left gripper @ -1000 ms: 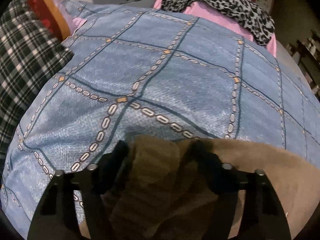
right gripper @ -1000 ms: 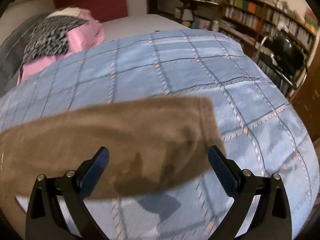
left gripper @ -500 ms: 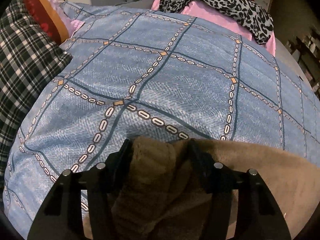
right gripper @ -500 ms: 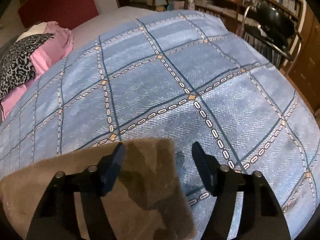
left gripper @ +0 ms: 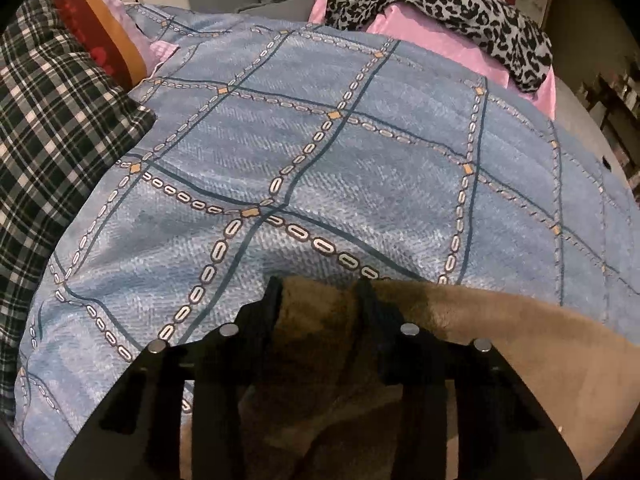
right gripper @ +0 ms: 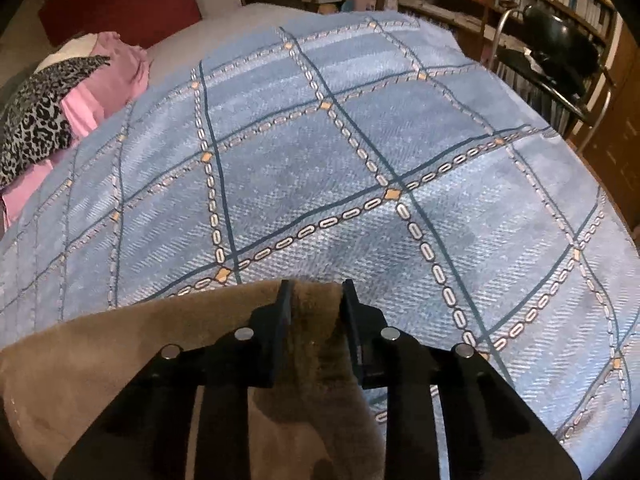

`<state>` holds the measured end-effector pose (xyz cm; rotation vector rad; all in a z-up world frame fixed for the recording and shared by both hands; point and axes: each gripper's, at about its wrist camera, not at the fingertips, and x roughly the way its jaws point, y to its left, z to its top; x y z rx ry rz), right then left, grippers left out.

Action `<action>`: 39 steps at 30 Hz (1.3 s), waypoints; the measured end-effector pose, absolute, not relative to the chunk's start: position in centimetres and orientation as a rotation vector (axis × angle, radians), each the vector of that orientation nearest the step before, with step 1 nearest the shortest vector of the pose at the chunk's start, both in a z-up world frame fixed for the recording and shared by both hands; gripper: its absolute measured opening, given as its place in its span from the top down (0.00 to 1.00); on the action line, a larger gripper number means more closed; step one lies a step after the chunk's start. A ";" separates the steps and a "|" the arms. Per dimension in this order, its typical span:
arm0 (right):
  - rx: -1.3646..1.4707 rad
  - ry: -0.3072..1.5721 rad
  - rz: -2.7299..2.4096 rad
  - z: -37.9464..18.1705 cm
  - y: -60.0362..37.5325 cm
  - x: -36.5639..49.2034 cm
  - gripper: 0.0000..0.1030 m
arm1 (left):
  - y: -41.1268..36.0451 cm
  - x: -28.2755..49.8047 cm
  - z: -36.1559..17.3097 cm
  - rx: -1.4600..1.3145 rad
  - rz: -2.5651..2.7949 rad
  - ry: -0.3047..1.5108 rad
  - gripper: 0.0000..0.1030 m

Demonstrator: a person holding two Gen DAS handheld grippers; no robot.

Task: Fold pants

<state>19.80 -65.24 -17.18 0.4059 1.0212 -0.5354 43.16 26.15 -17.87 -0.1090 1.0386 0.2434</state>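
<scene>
Brown fleece pants (left gripper: 500, 344) lie on a blue checked blanket (left gripper: 320, 160); the left gripper (left gripper: 318, 292) and right gripper (right gripper: 314, 292), jaws closing, each pinch a bunched edge. No readable writing shows.

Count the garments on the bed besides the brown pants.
3 visible: plaid garment at the left edge, pink garment at the far side, and leopard-print garment draped on the pink one. More may be hidden under that pile.
</scene>
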 end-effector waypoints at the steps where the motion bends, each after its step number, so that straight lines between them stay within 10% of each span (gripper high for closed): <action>1: 0.403 1.005 -0.534 -16.6 -65.1 19.4 0.77 | 26.1 43.0 -17.6 -0.109 0.237 1.033 0.64; 39: 0.274 0.684 -0.671 -5.7 -56.2 -4.4 0.77 | 32.5 18.8 -4.9 -0.322 0.097 0.721 0.67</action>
